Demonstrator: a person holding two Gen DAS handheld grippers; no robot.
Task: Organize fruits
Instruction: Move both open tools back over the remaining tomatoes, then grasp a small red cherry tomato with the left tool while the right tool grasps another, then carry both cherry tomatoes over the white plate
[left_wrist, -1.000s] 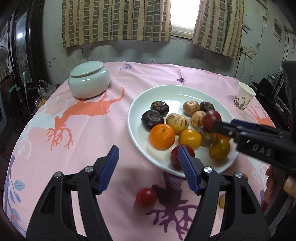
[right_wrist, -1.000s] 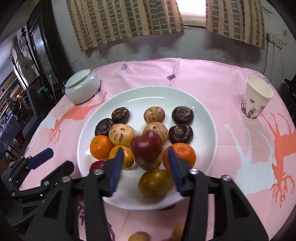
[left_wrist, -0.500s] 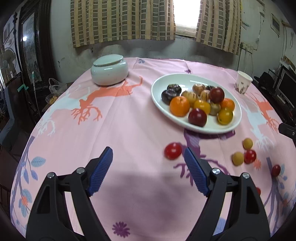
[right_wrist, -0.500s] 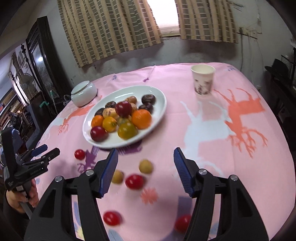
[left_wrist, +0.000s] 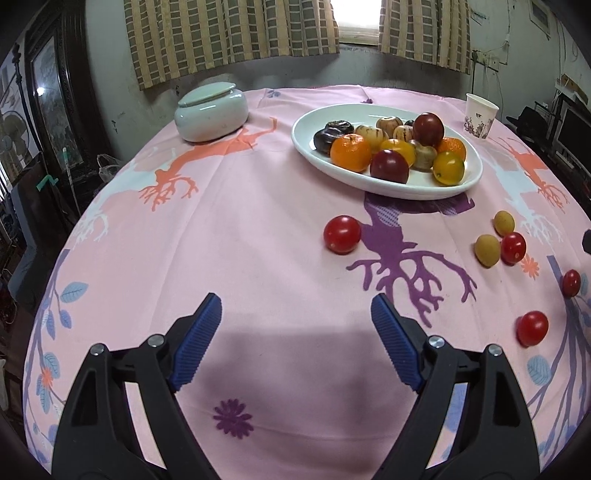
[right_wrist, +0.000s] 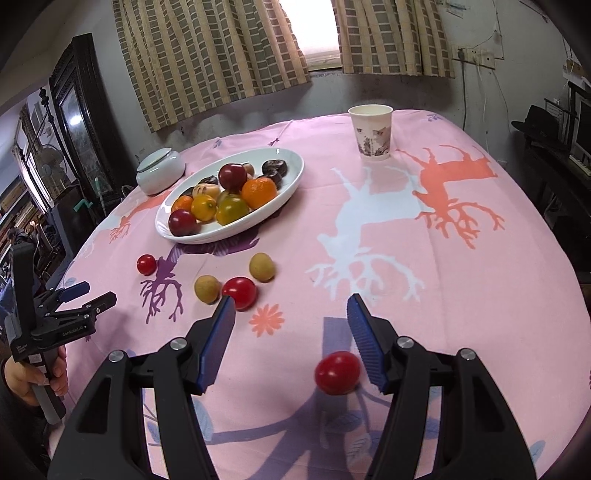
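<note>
- Left gripper (left_wrist: 295, 343): fingers (left_wrist: 197, 341) wide and opening, nothing between them; bare pink cloth of the counter (left_wrist: 258, 258) below.
- Right gripper (right_wrist: 291, 341): fingers (right_wrist: 218, 345) moderately apart, gripping nothing; one cherry tomato (right_wrist: 337, 372) lies on the cloth just inside the right-hand finger.
- Near: loose cherry tomatoes (left_wrist: 342, 234) and yellow-brown small fruits (left_wrist: 487, 250) scattered on the cloth.
- Farther: white plate (left_wrist: 310, 146) heaped with fruit.
- Far: lidded ceramic jar (left_wrist: 211, 111), paper cup (left_wrist: 480, 115).

A pink cloth (left_wrist: 258, 229) printed with orange, white and purple deer covers the counter; red tomatoes (left_wrist: 342, 234) and tan fruit (left_wrist: 487, 250) lie near a white plate (left_wrist: 306, 136), beside a pale green jar (left_wrist: 210, 110)
</note>
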